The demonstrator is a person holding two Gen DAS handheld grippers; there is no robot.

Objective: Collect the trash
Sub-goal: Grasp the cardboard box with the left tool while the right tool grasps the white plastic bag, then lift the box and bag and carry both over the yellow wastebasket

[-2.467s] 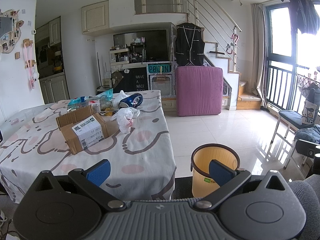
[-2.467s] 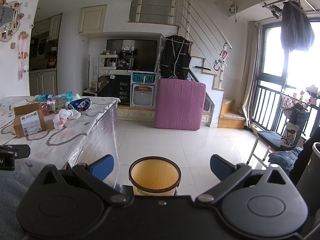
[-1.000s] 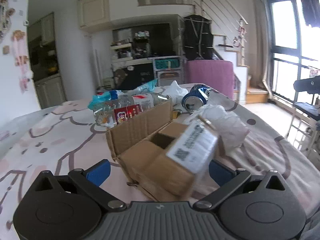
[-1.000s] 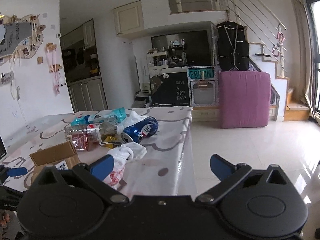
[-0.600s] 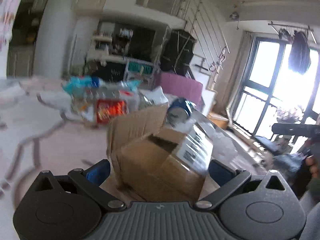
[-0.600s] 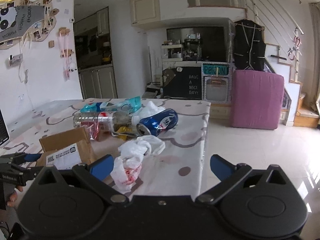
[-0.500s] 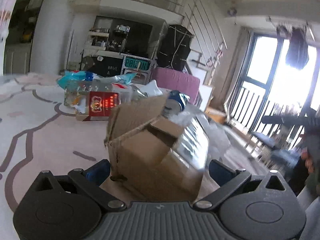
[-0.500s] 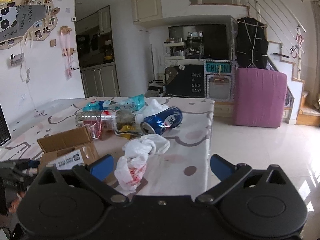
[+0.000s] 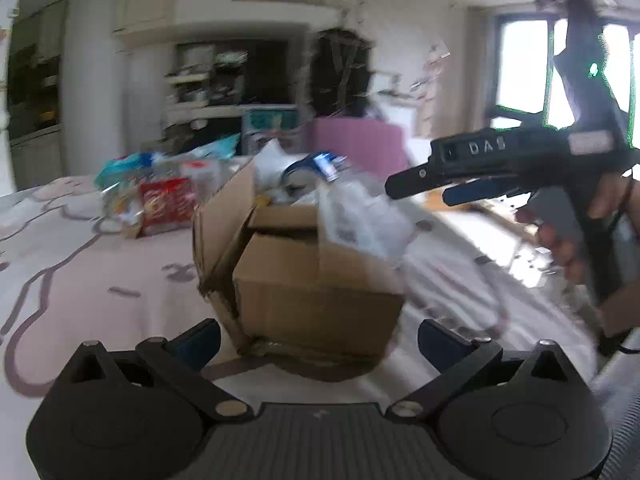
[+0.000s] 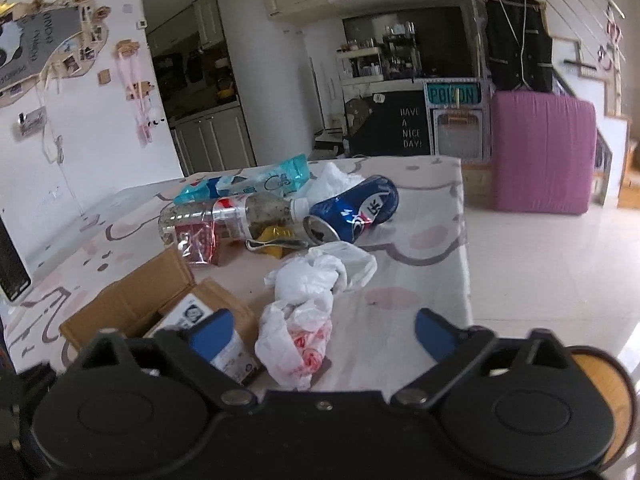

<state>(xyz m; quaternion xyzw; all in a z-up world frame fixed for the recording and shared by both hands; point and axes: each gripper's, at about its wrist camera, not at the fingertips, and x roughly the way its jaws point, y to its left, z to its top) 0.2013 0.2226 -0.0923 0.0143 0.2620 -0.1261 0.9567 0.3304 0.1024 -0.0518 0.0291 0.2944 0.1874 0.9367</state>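
Cardboard box (image 9: 316,276): brown, flaps open, white shipping label on top; on the near part of the table, directly ahead of the left gripper, between its two blue pads, neither pad pressing it.
Crumpled plastic bag (image 10: 312,304): white with red print; just right of the box, ahead of the right gripper, between its pads but untouched.
Blue can (image 10: 352,208): on its side, open end toward the camera; beyond the bag.
Clear bottle (image 10: 228,216): lying on its side, left of the can, its cap near the can's mouth.
Teal wrapper (image 10: 248,186): far side of the trash pile.
Left gripper (image 9: 318,338): jaws wide, nothing gripped.
Right gripper (image 10: 322,334): jaws wide though they have just been closing a little; nothing gripped. In the left view it shows at right, held in a hand (image 9: 568,236).
Table (image 10: 424,280): pink-patterned cloth.
Bin (image 10: 600,384): orange, dark rim; on the floor off the table's near right corner.
Pink cabinet (image 10: 540,152): far right, against the stairs.
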